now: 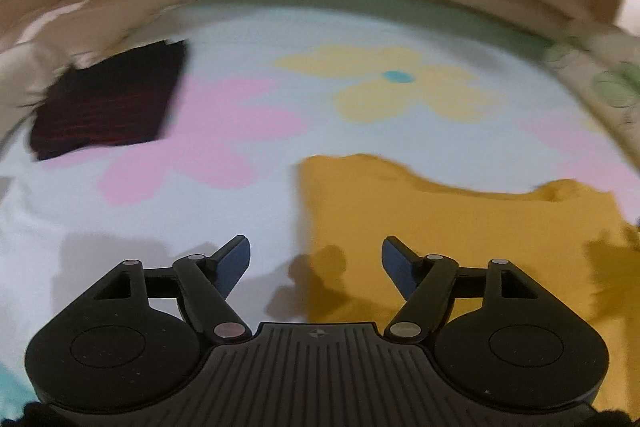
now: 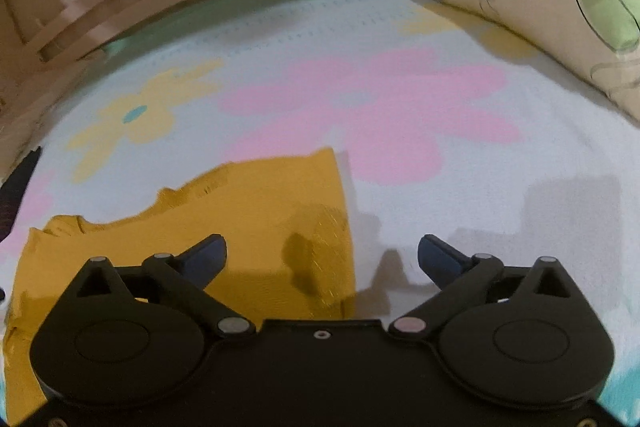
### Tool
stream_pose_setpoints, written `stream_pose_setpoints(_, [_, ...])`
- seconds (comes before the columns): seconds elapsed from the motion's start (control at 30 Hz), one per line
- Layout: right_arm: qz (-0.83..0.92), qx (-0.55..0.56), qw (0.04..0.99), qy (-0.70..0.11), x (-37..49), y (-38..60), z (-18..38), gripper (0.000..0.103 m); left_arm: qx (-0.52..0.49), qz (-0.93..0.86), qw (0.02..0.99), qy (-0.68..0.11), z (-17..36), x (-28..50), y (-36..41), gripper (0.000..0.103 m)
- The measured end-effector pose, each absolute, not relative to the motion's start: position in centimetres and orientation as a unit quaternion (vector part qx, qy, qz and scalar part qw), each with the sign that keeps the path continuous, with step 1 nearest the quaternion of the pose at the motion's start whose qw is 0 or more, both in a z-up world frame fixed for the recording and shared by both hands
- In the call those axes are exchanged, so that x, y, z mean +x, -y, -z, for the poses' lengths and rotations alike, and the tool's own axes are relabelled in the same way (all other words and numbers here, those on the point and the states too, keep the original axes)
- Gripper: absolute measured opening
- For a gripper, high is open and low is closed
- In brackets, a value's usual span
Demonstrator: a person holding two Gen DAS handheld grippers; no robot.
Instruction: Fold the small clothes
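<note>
Mustard garment (image 1: 460, 227) partly cut off, blurred; left gripper (image 1: 316, 259), right gripper (image 2: 322, 255) fingers wide, empty.

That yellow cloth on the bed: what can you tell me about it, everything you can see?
The yellow cloth is a mustard-coloured piece of soft knit-looking fabric, lying flat on the flowered bedsheet. Its far edge is wavy and slightly rumpled, its side edges fairly straight, so it looks partly folded. The left claw and the right claw both hover over its near part, open, with nothing pinched; only their shadows fall on it. What kind of garment it is I cannot tell.
</note>
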State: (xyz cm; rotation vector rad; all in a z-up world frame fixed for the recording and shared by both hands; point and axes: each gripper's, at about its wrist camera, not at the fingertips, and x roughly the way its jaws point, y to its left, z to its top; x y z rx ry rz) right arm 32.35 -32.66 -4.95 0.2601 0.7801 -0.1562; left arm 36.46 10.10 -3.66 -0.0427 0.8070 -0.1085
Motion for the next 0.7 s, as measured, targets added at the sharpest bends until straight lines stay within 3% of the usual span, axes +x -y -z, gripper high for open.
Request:
stream_pose_setpoints(0.23, [0.055,0.13,0.918,-0.371,32.7,32.6,5.0,0.102,0.044,0.065,0.888,-0.454,7.0,37.3,-7.7,0.078])
stream_pose_setpoints(0.27, [0.056,0.135,0.917,-0.372,32.7,32.9,5.1,0.102,0.031,0.062,0.886,-0.459,7.4,37.3,-8.3,0.083])
stream_pose_setpoints(0.37, [0.051,0.166,0.911,-0.375,32.8,33.9,5.7,0.098,0.01,0.051,0.885,-0.462,7.3,37.4,-9.7,0.084])
stream_pose_setpoints(0.43, [0.043,0.188,0.906,-0.376,33.0,34.5,6.0,0.07,0.014,0.044,0.886,-0.462,7.3,37.5,-10.0,0.084])
stream_pose_setpoints(0.47, [0.041,0.192,0.905,-0.376,33.1,34.6,6.2,0.065,0.008,0.045,0.886,-0.461,7.4,37.5,-10.2,0.085])
stream_pose_setpoints(0.63, [0.039,0.179,0.912,-0.368,33.7,34.3,6.6,0.016,0.012,0.047,0.886,-0.461,7.2,37.5,-9.9,0.086])
stream_pose_setpoints(0.7, [0.033,0.165,0.925,-0.341,33.5,33.9,5.7,0.017,0.011,0.046,0.886,-0.461,7.3,37.5,-9.9,0.087])
